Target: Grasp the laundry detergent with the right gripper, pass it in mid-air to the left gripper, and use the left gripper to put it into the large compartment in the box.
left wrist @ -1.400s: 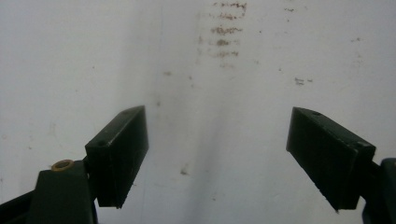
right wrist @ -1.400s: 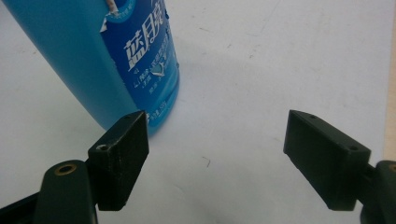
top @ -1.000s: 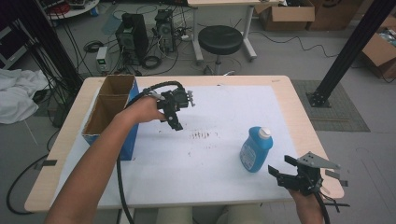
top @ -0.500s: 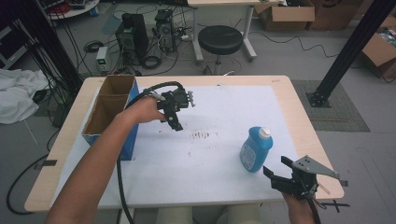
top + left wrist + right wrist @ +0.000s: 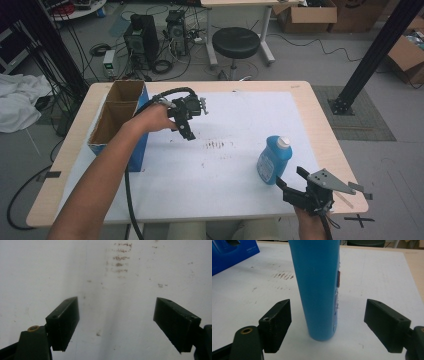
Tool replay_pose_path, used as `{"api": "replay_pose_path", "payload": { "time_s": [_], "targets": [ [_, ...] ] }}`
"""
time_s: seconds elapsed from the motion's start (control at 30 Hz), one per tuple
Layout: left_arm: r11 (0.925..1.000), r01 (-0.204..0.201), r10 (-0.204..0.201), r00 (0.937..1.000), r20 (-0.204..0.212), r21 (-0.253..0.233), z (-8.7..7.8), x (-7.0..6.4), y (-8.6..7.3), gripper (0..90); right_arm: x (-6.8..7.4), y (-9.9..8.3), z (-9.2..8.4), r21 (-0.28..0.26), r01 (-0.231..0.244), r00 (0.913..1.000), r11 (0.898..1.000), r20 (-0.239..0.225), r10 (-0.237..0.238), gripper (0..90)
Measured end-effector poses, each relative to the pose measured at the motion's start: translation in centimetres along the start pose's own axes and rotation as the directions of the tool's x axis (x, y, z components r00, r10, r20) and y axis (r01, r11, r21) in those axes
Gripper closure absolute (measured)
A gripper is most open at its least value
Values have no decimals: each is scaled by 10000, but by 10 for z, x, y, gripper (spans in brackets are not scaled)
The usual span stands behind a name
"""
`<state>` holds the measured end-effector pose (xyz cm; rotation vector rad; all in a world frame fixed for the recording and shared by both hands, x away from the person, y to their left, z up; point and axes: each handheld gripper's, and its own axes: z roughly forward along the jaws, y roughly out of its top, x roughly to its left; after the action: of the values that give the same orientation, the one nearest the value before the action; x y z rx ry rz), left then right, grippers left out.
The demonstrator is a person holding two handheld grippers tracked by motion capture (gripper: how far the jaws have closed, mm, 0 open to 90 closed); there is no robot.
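Observation:
A blue bottle [image 5: 273, 160] with a white cap stands upright on the white table cover, right of the middle. My right gripper [image 5: 289, 176] is low at the table's near right edge, just in front of the bottle, and it is open. In the right gripper view the bottle [image 5: 318, 290] rises between the lines of the two wide-apart jaws of the right gripper [image 5: 328, 315], and neither pad touches it. My left gripper [image 5: 188, 134] points down over the cover beside the box. It is open with nothing between its jaws; through the left gripper [image 5: 116, 322] I see bare cover with brown stains [image 5: 121, 257].
An open cardboard box [image 5: 117, 120] with blue sides stands at the table's left edge, and its blue wall [image 5: 232, 255] is in the right gripper view. Brown smears [image 5: 217, 146] mark the cover's middle. Beyond the table are a stool [image 5: 235, 42] and computers on the floor.
My right gripper has slid left along the near edge, closer to the bottle. The left hand and gripper have stayed put.

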<state>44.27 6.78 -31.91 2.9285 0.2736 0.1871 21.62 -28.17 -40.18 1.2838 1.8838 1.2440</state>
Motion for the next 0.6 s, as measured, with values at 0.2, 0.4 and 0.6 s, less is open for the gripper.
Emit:
{"api": "replay_pose_path", "payload": {
  "time_s": [0.2,0.4,0.6],
  "targets": [
    [10000,26,-26,10000,22,-19,0,0,-1,216,7,5,3,-107,107,9999,9999,-23,-108,216],
    [10000,45,-45,10000,20,6,0,0,-2,216,10,8,6,-242,99,9999,9997,82,-97,216],
    [10000,15,-15,10000,19,-15,1,1,-2,216,11,11,10,-300,-1,9998,9996,193,7,216]
  ]
}}
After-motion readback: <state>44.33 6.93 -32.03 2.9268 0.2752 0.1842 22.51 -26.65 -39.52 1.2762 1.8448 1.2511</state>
